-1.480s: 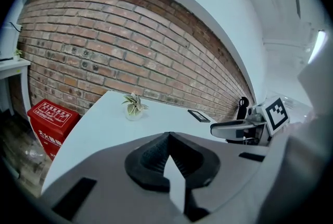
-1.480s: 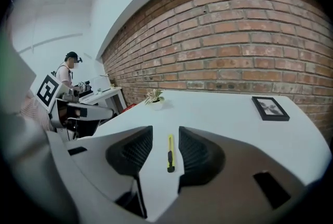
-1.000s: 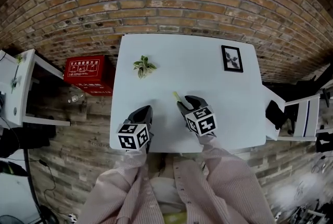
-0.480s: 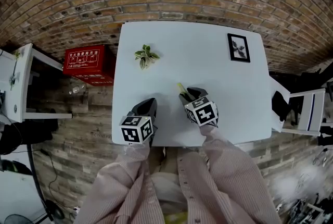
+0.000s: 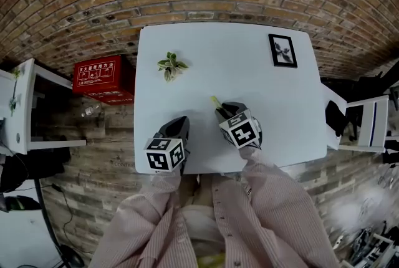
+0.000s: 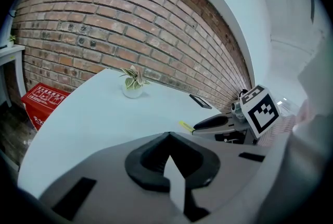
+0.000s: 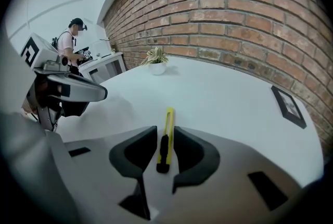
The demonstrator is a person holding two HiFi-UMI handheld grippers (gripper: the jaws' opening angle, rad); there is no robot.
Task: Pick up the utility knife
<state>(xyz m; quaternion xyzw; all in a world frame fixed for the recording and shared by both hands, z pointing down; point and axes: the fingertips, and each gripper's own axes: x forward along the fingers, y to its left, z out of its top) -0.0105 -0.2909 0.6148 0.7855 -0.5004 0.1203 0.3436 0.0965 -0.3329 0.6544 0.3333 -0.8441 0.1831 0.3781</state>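
On the white rectangular desk point(image 5: 249, 73), the small green potted plant point(image 5: 169, 65) stands toward the far left corner. The black-framed picture point(image 5: 282, 50) lies at the desk's far right corner. The yellow-and-black utility knife point(image 7: 165, 137) lies on the desk's near half, between the jaws of the right gripper point(image 5: 225, 114), which have just been closing. The left gripper point(image 5: 176, 128) is over the desk's near left edge. A red box point(image 5: 98, 80) sits on the floor left of the desk, and a white chair point(image 5: 368, 129) stands to the right.

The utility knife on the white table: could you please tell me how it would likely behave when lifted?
The utility knife looks slim and straight, so probably stiff and light. It lies flat on the table, so rolling seems unlikely. Its smooth yellow casing may slip or pivot if pinched off-centre.
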